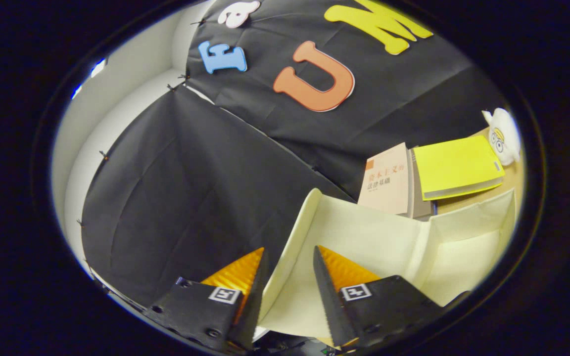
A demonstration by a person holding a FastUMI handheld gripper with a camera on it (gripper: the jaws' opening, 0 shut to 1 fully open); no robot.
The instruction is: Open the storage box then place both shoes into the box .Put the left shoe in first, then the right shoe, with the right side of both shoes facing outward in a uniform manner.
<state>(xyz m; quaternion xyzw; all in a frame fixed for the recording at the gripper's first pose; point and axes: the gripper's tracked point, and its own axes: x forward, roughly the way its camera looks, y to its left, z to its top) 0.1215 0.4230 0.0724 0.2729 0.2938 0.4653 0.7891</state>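
Observation:
The cream fabric storage box (468, 252) stands just beyond my fingers, its inside walls showing. Its lid (364, 232) is swung up on edge, and the lid's rim runs down between my two fingers. My gripper (290, 247) is closed down on that rim: one finger lies against the outer side and the other against the pale inner face. The view is tilted, with the box off to the right of the fingers.
Behind the box a beige book (389, 180) and a yellow book (455, 165) lie on the wooden table (511, 174). A white plush toy (503, 136) sits beyond them. Black cloth walls close in the left and back.

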